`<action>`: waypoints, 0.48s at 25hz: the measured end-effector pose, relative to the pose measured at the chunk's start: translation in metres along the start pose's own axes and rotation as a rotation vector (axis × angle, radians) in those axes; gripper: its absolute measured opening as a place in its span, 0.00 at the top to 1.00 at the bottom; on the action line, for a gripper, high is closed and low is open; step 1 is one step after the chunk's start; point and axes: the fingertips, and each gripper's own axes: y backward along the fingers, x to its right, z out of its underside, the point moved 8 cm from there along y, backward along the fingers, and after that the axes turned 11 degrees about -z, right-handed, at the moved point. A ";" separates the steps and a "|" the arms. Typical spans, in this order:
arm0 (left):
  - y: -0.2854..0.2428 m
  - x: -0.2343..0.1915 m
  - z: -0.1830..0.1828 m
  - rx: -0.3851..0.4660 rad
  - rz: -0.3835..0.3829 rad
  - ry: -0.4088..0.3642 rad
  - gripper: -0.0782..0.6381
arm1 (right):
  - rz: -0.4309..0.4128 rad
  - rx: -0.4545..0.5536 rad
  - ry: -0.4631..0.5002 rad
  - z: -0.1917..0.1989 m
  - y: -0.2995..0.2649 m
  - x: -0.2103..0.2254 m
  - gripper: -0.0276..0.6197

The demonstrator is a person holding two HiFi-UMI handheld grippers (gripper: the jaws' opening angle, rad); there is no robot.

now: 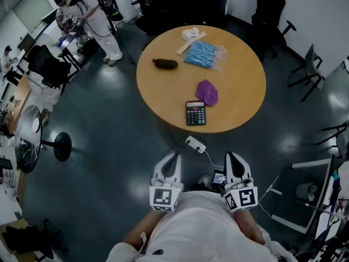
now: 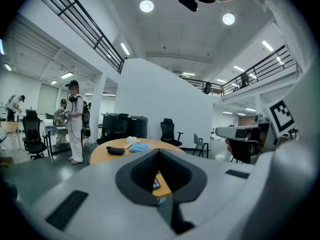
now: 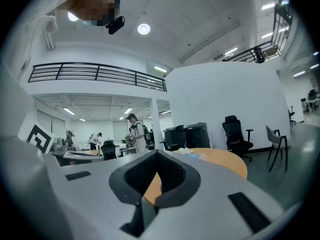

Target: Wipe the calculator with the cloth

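A black calculator (image 1: 196, 113) lies near the front edge of the round wooden table (image 1: 240, 97). A crumpled purple cloth (image 1: 207, 92) sits just behind it, touching its far right corner. My left gripper (image 1: 172, 160) and right gripper (image 1: 231, 160) are held close to my body, well short of the table, both shut with nothing in them. In the left gripper view the calculator (image 2: 156, 184) shows through the gap of the closed jaws, with the right gripper (image 2: 235, 132) at the right. The right gripper view shows the table (image 3: 225, 160) ahead.
On the table's far side lie a dark pouch (image 1: 165, 64), a blue plastic packet (image 1: 202, 53), a wooden stick (image 1: 191, 43) and white tissue (image 1: 190, 33). A white power strip (image 1: 196, 144) lies on the floor before the table. Office chairs (image 1: 271, 10) ring it. A person (image 1: 92, 15) stands far left.
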 end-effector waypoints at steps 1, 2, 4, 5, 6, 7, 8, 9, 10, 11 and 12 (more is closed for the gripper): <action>0.000 0.001 0.000 0.000 0.000 0.008 0.88 | -0.003 0.000 -0.003 0.000 0.000 0.000 0.93; 0.001 0.002 0.000 -0.001 0.000 0.014 0.88 | -0.005 0.001 -0.006 0.000 0.001 0.001 0.93; 0.002 0.003 0.000 -0.003 -0.002 0.024 0.88 | -0.008 0.002 -0.013 0.001 0.002 0.002 0.93; 0.002 0.004 0.001 -0.004 -0.003 0.025 0.88 | -0.008 0.002 -0.014 0.002 0.003 0.002 0.93; 0.002 0.004 0.002 -0.005 -0.004 0.026 0.88 | -0.008 0.003 -0.015 0.002 0.003 0.002 0.93; 0.003 0.004 0.002 -0.006 -0.005 0.026 0.88 | -0.009 0.001 -0.015 0.002 0.004 0.001 0.93; 0.003 0.005 0.002 -0.007 -0.005 0.027 0.88 | -0.010 -0.001 -0.015 0.003 0.004 0.001 0.93; 0.003 0.005 0.002 -0.007 -0.006 0.029 0.88 | -0.013 -0.004 -0.017 0.003 0.004 0.002 0.93; 0.002 0.006 0.001 -0.008 -0.007 0.028 0.88 | -0.016 -0.005 -0.023 0.004 0.003 0.003 0.93; 0.002 0.007 0.002 -0.008 -0.008 0.026 0.88 | -0.016 -0.003 -0.033 0.004 0.003 0.005 0.93; 0.001 0.007 0.002 -0.009 -0.011 0.021 0.88 | -0.015 0.003 -0.044 0.005 0.004 0.007 0.93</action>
